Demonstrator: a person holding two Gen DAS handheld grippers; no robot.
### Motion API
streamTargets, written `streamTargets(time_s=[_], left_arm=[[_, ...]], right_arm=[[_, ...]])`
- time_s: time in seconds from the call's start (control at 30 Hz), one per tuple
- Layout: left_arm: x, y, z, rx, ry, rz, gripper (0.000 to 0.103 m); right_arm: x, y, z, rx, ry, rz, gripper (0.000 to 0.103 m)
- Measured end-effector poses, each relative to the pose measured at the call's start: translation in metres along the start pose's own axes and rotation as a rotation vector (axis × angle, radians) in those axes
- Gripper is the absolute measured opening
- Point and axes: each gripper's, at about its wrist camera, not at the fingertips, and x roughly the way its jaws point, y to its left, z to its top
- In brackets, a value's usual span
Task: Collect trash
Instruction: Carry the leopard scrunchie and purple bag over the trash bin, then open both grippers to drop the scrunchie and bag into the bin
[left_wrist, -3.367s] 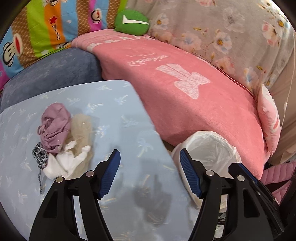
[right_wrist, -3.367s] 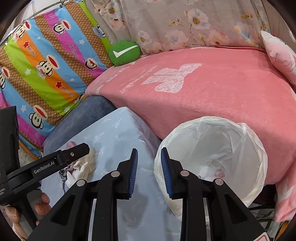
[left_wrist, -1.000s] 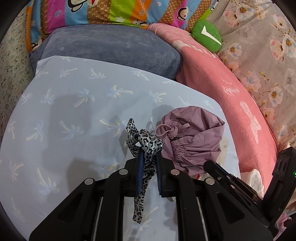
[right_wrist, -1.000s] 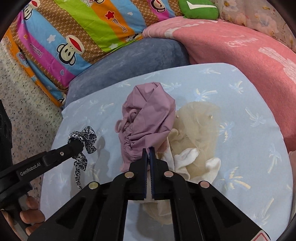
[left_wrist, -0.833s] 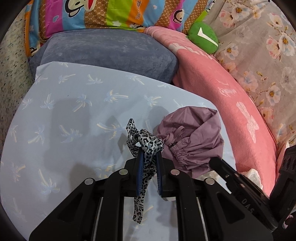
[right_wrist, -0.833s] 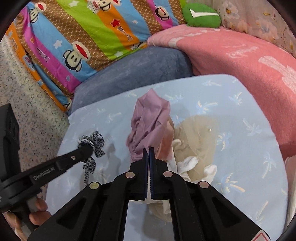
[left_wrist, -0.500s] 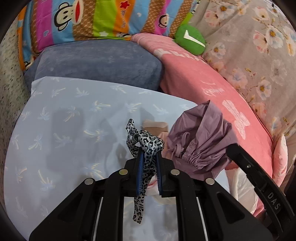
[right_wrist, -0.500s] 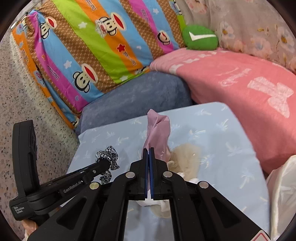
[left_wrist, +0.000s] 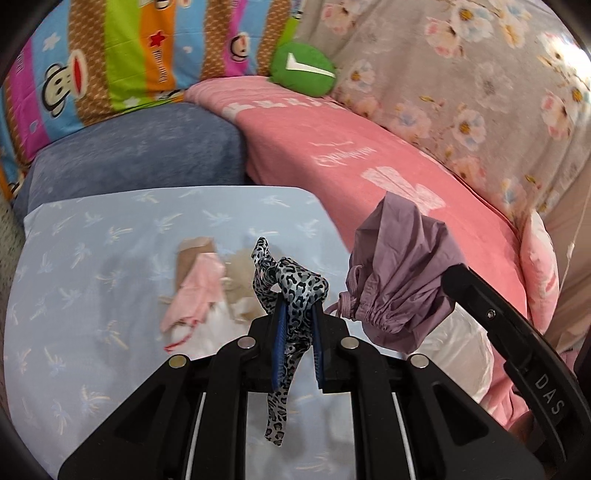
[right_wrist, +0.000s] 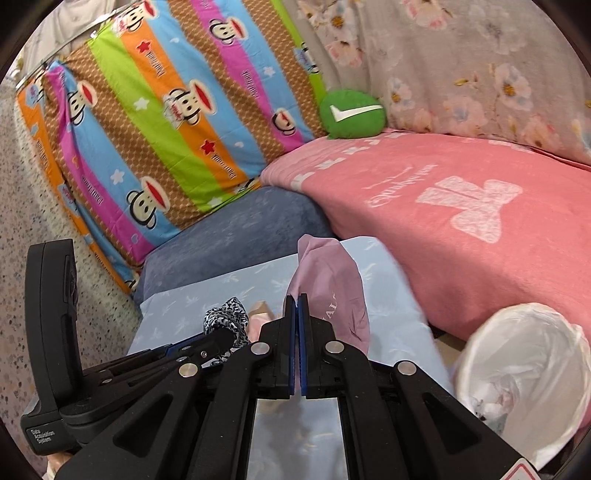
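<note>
Left gripper (left_wrist: 297, 317) jaws were pinched on a leopard-print fabric strip (left_wrist: 291, 288), knotted bunch above the blue pads, loose tail hanging down below them. Right gripper (right_wrist: 297, 306) jaws were pressed together on a mauve drawstring cloth (right_wrist: 328, 284); the cloth stood up past the tips, lifted clear of the table. In the left view the same mauve cloth (left_wrist: 402, 273) hung off the right gripper's tip, gathered hem downward, just right of the leopard strip. In the right view the left gripper sat low left with the leopard strip (right_wrist: 225, 317) at its tip.

Left on the table (left_wrist: 92, 258), pale blue palm-print cover: a pink rag (left_wrist: 195, 295), beige mesh and white scraps, heaped together behind the left jaws.

Trash bin (right_wrist: 524, 373) with white liner sat right of the table, beside the pink blanket (right_wrist: 461, 206); a few scraps lay inside. Green cushion (right_wrist: 352, 114), striped monkey-print bedding (right_wrist: 166, 110) and blue-grey cushion (right_wrist: 240, 225) lay beyond.
</note>
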Motion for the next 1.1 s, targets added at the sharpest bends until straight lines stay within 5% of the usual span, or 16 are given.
streamTargets(time_s=[0.77,0.97,1.1], left_arm=[[0.046,-0.17,-0.028,0.282,0.14,-0.207,0.014],[0.056,-0.198,-0.033,0.322,0.165,-0.198,0.028],[0.058,-0.205,-0.034,0.326,0.163,-0.199,0.047]], right_arm=[[-0.087,-0.177,-0.034,0.232,-0.073,-0.228,0.001],[-0.092,-0.2,-0.04,0.271,-0.076,-0.252,0.001],[-0.092,-0.209,-0.042,0.289,-0.074,-0.259,0.001]])
